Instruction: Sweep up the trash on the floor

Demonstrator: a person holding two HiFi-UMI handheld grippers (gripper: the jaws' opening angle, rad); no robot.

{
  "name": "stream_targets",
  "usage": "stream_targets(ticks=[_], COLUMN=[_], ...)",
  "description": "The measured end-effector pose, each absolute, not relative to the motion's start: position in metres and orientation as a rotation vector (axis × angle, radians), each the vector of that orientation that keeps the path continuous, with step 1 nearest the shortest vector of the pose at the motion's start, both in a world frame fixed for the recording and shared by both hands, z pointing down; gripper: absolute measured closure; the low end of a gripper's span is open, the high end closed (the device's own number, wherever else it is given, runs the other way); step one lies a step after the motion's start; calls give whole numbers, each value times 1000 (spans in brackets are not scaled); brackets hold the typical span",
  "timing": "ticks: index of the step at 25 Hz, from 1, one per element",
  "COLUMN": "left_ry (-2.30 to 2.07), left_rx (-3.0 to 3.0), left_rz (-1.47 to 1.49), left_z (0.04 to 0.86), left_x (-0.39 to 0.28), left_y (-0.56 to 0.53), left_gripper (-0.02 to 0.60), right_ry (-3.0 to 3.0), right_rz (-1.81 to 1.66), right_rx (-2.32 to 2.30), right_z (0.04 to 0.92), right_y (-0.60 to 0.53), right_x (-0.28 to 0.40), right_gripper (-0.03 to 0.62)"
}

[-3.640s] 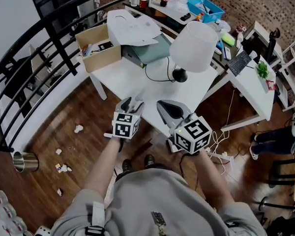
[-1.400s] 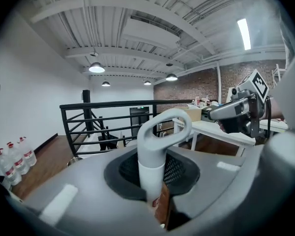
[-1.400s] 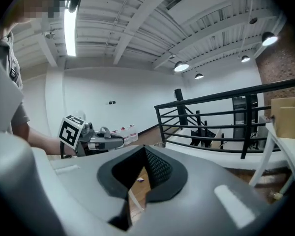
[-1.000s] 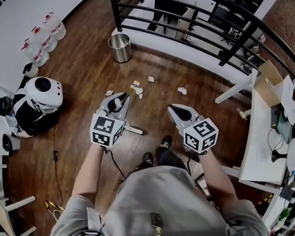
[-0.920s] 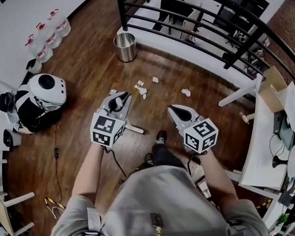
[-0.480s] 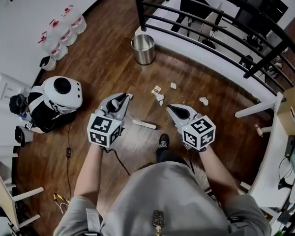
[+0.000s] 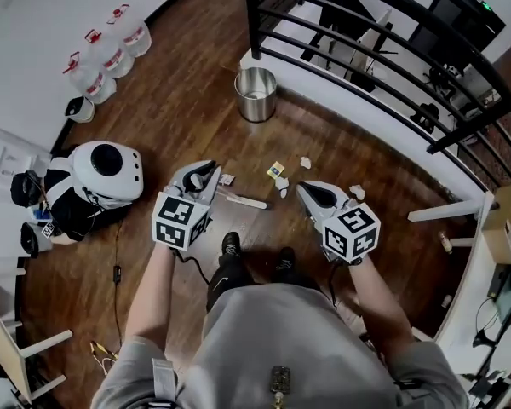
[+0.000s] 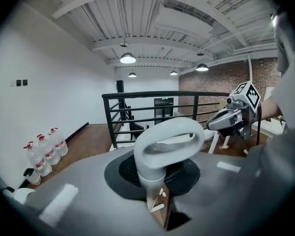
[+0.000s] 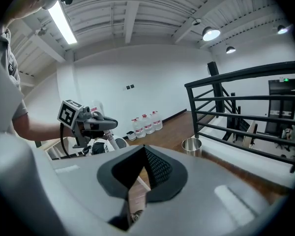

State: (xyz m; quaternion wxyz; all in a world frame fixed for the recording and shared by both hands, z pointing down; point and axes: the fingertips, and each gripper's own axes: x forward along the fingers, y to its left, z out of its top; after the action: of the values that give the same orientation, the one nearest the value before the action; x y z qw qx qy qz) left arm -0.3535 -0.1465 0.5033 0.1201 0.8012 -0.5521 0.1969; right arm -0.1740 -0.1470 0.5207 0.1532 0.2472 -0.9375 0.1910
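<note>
- water bottles (image 7: 102, 56) at 10 o'clock and white domed machine (image 7: 108, 170) at 9 o'clock of the head view: both sit closer to centre than a second ago, as the person walks and turns
- left gripper (image 7: 208, 174): jaws clamped on a white loop handle (image 8: 163, 144), grip unchanged over the last second; a white shaft (image 7: 244, 200) slants off at 4 o'clock of it, seemingly the lower run of the same sweeping tool
- paper scraps (image 7: 282, 182): scattered on the wooden floor (image 7: 179, 118), earlier well ahead, now between the two gripper tips and just beyond them, at 12 to 2 o'clock of the left one; one outlier lies at 3 o'clock of the right gripper
- steel bin (image 7: 256, 95): 12 o'clock beyond the scraps, beside the railing (image 7: 383, 54), drawn nearer than a second ago
- right gripper (image 7: 307, 192): jaws closed tip to tip with nothing between them, carried alongside the left
- status, as judged: the approach is about finished; no scrap is gathered yet; the next step is probably setting the tool's head down behind the scraps
</note>
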Motion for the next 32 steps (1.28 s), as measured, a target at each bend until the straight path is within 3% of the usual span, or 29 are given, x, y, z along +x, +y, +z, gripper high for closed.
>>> stream_targets(ticks=[9,18,32], left_ry=[-1441,-1355,-1173], left_rx=[2474,2550,2647], left_rz=[603,664,695], left_z=[492,492,544], left_x=[-429,-478,-480], left_y=[-184,-203,-221], left_gripper=[538,538,538], right_ry=[-2675,-2661,-2551], right_rz=[513,496,519], right_rx=[887,963,1187], right_z=[501,491,494], right_y=[-191,-199,-177], right_x=[-263,-309,-281], right_gripper=[594,594,594])
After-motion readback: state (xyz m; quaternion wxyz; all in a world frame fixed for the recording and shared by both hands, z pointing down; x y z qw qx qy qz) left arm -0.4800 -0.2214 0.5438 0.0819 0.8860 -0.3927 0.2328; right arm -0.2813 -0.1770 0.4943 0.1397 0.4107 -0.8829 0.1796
